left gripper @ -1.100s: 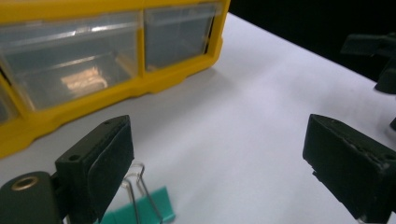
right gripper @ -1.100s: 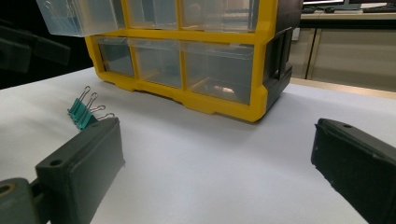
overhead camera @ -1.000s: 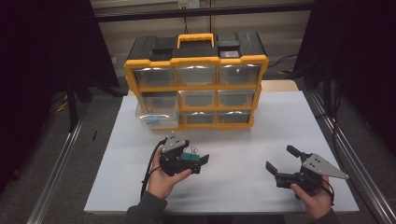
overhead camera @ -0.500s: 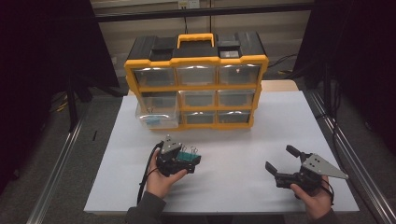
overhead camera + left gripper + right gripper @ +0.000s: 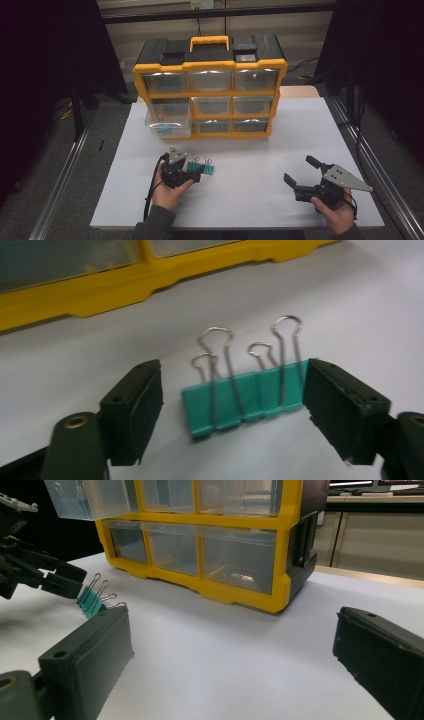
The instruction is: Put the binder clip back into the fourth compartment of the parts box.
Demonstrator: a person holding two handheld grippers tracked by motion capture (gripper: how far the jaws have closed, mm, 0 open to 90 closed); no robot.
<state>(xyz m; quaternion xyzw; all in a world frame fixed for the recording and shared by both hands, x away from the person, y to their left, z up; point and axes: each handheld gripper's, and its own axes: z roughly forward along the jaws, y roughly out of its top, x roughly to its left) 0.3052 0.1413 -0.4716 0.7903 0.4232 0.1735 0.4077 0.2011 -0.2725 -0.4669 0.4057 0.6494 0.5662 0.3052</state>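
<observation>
Teal clips (image 5: 245,397), two lying side by side, rest on the desk left of centre toward its near edge, between the wide-open jaws of the left gripper (image 5: 232,410) and not yet pinched. Closing now could catch both at once or squirt one sideways on the slick white top. Wide open too, the right gripper (image 5: 305,176) idles near the desk's near right corner.

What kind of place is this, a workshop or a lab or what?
Probably a lab workbench or recording station: a white table between metal rails, dark curtains at the sides, and a yellow organiser with clear drawers. The left gripper is open around teal clips.
</observation>
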